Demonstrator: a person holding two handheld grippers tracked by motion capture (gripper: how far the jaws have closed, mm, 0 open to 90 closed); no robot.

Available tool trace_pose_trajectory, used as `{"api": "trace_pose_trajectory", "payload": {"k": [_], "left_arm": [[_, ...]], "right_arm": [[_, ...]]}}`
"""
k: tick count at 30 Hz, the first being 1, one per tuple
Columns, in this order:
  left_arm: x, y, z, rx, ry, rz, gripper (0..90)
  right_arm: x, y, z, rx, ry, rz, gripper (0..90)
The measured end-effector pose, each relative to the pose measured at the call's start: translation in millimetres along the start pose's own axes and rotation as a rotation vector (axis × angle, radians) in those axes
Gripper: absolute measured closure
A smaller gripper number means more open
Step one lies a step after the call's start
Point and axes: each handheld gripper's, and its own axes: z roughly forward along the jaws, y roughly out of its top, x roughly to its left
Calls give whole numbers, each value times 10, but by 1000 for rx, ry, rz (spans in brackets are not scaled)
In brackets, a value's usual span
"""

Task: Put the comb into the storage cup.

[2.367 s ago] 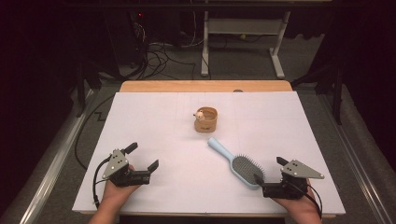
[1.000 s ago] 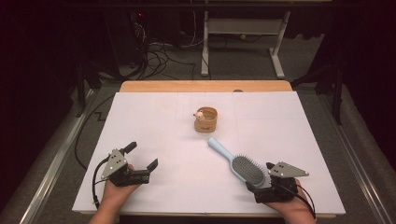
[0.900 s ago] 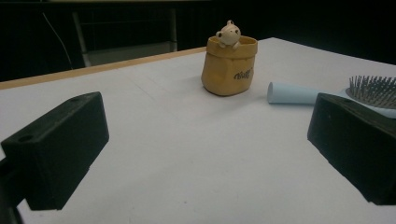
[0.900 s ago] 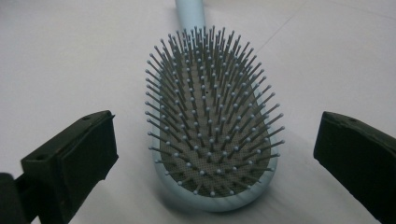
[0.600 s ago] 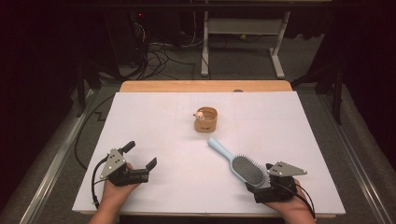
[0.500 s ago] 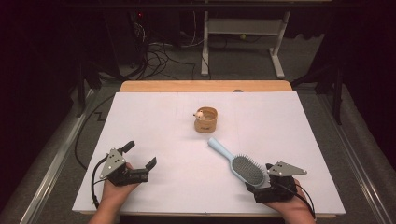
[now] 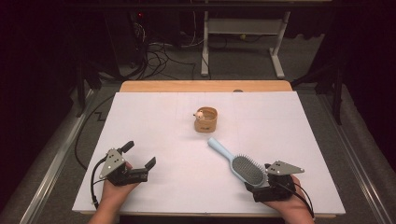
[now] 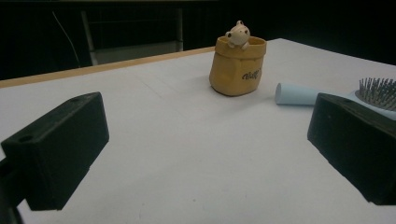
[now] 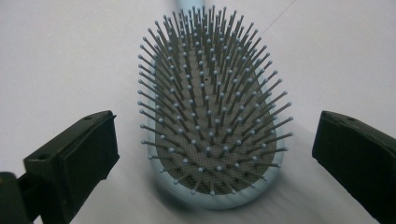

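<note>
Looking along my right gripper (image 9: pixel 208 154), I see its jaws spread wide with the head of the light blue hairbrush (image 9: pixel 210 116) lying bristles-up between them, a gap of bare table on each side, neither pad touching. From the high view, this gripper (image 7: pixel 254 183) sits near the table's near edge toward the right, right at the rounded end of the brush head. The hairbrush (image 7: pixel 236 161) lies flat and diagonal, its handle pointing away and to the left toward the middle of the white table (image 7: pixel 159 121).

My left gripper (image 7: pixel 140 155) rests near the front edge on the left, jaws apart and holding nothing. In the left gripper view, its jaws (image 8: pixel 205 154) frame open white surface, with the hairbrush handle end and a few bristles peeking past the right jaw.

Between the two grippers the near half of the table gives me free room to move. Farther out, just beyond the handle tip but apart from it, stands a small tan pot (image 7: pixel 206 119) with a little animal figure (image 7: pixel 199 114) peeking over its rim. Behind it the white cover runs on to a strip of bare wood (image 7: pixel 205 86) at the far edge. The side edges are well away from both hands.
</note>
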Motion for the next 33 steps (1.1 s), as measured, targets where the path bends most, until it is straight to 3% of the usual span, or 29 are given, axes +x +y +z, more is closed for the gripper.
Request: {"api": "trace_pose_trajectory", "payload": {"k": [17,24,30,33], "left_arm": [[22,-8,-25,-17,8,4,0],[26,-8,-21,-16,-1,1,6],[20,-14,-10,-1,-7,8,4],[21,-12,-15,-4,-7,6,2]], "right_arm": [[-28,134,149,67,20,-9,26],[-41,234,199,146,29,-32,21],[-39,335,218,171,44,-17,36],[-36,383,250,196,43,-40,49]]}}
